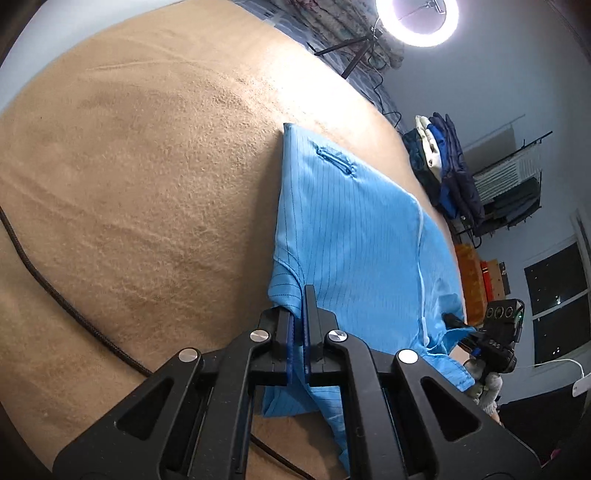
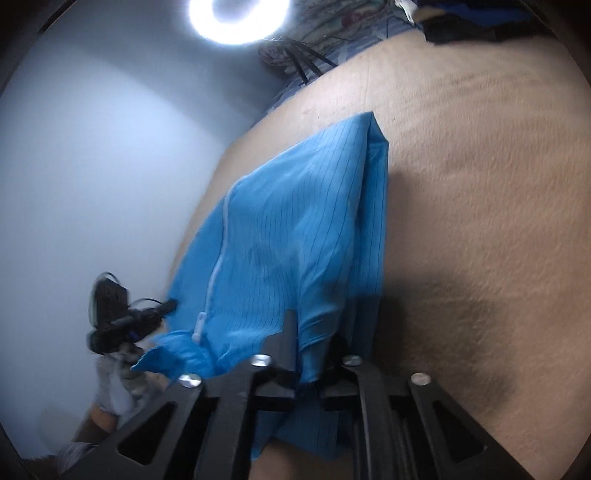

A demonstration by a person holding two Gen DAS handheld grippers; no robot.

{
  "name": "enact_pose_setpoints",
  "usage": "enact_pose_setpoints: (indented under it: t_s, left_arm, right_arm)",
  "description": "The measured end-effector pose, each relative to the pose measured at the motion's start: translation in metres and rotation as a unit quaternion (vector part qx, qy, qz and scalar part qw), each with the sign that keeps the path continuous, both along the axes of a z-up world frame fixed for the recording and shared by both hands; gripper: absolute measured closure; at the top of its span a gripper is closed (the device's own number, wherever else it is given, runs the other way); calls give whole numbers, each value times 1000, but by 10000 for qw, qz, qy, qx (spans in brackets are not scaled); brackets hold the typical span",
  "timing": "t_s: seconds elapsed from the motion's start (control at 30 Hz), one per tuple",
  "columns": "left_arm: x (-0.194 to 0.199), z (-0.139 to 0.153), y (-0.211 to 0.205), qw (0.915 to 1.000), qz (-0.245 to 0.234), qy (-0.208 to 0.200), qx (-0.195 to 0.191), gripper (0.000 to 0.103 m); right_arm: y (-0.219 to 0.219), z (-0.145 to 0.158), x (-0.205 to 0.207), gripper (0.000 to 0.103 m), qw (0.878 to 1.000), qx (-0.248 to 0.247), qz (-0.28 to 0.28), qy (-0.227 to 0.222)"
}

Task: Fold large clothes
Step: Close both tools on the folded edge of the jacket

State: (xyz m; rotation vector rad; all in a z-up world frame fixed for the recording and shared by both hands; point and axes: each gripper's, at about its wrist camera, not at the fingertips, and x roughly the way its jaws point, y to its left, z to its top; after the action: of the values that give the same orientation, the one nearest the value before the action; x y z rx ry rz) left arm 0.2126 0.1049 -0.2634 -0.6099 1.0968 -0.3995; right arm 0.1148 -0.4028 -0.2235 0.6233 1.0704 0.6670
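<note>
**Both tongs hold the near end of the blue coat**

The light blue, thin-striped cloth coat with a white zip [image 1: 354, 236] lies on the fuzzy tan blanket [image 1: 140, 192], running from 6 o'clock up to 12 o'clock in both views. The left tongs [image 1: 297, 332] are pinched tight on its near edge. The right tongs [image 2: 312, 354] grip the near edge too, with cloth bunched between the fingers.

The next move is probably to lift this end and lay it over the far end. Both hands should go up together and stay level, so the fold comes out straight. Pull gently, or the far corner may slide. Keep the zip flat.

A thin black cord [image 1: 44, 280] crosses the blanket at 8 o'clock. A bright ring lamp [image 1: 417, 18] shines at 1 o'clock. A pile of dark clothes [image 1: 443, 166] sits at 3 o'clock.
</note>
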Motion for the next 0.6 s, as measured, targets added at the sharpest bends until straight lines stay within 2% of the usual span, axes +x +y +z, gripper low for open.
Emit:
enact_pose_setpoints:
  t_s: [0.03, 0.1, 0.13, 0.2, 0.27, 0.3, 0.33, 0.43, 0.5, 0.6]
  left_arm:
    - [1, 1, 0, 10000, -11, -25, -7, 102]
    - [5, 3, -4, 9999, -41, -86, 43, 102]
    - [6, 4, -5, 9999, -60, -102, 74, 102]
    - [7, 4, -7, 9999, -59, -121, 75, 102]
    - [9, 3, -8, 9999, -65, -125, 74, 102]
    - [9, 2, -7, 9998, -68, -124, 106, 102]
    - [10, 0, -9, 9997, -89, -128, 183, 102]
    - [8, 0, -13, 9989, -114, -135, 442, 98]
    - [5, 5, -12, 9983, -112, -141, 552, 96]
    - [-9, 24, -6, 9966, -109, -418, 696, 93]
  right_arm:
    - [-5, 2, 0, 61, 9998, 182, -28, -29]
    - [-19, 10, 3, 43, 9982, 548, -176, -189]
    - [-24, 13, 8, 41, 9970, 694, -237, -245]
    - [-31, 14, 20, 42, 9958, 835, -323, -165]
    - [-27, 15, 29, 65, 9974, 671, -256, -94]
    - [-22, 15, 34, 82, 9989, 421, -193, -116]
    - [-17, 16, 37, 92, 9997, 102, -153, -159]
    - [-3, 7, 44, 95, 9941, -1066, -90, -178]
    - [-1, 8, 41, 94, 9887, -1477, -38, -252]
    - [-5, 27, 26, 72, 9804, -1899, -233, -474]
